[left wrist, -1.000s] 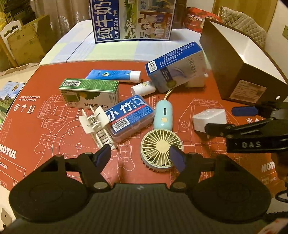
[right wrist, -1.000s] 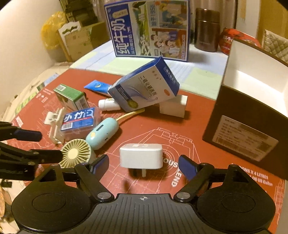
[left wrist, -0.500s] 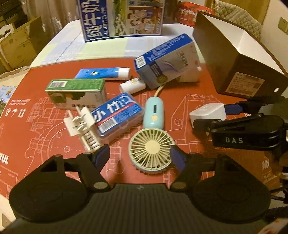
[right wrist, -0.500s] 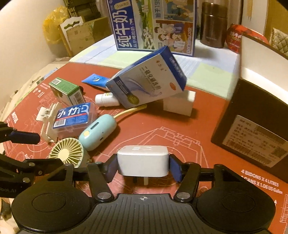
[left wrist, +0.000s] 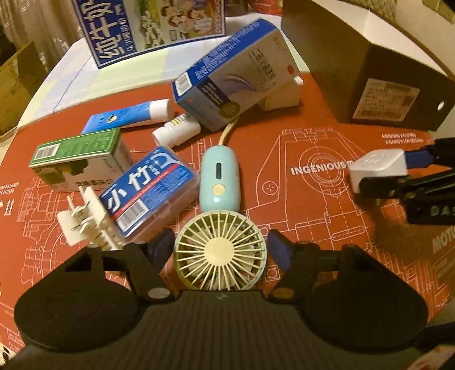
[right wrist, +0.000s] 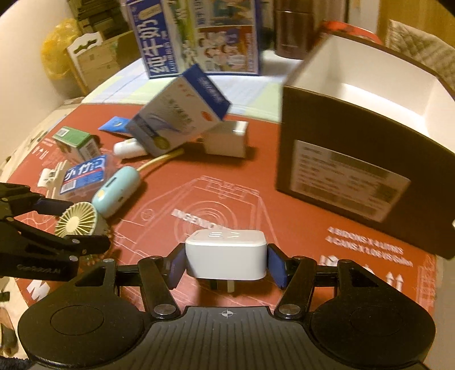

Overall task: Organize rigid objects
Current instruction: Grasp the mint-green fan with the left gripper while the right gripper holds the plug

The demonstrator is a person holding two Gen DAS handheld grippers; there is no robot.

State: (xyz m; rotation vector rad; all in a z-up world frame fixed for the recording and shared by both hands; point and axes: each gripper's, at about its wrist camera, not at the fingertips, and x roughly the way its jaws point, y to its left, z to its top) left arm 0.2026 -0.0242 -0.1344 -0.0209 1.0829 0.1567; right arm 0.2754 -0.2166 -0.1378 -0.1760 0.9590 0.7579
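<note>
A small cream fan with a mint handle lies on the red mat. My left gripper straddles the fan head and its jaws are closing, with a thin gap still showing at the right pad. My right gripper is shut on a white plug adapter, held just above the mat with its prongs hanging below. In the left wrist view the adapter and right gripper sit at the right. An open dark box with a white inside stands close ahead on the right.
Left of the fan lie a blue toothpick box, a white clip and a green carton. Behind are a blue tube, a white bottle, a tilted blue-white carton on a white cube, and a milk carton.
My right gripper closed on the white adapter and lifted it toward the dark box. My left gripper dropped over the fan head, and its jaws narrowed around it.
</note>
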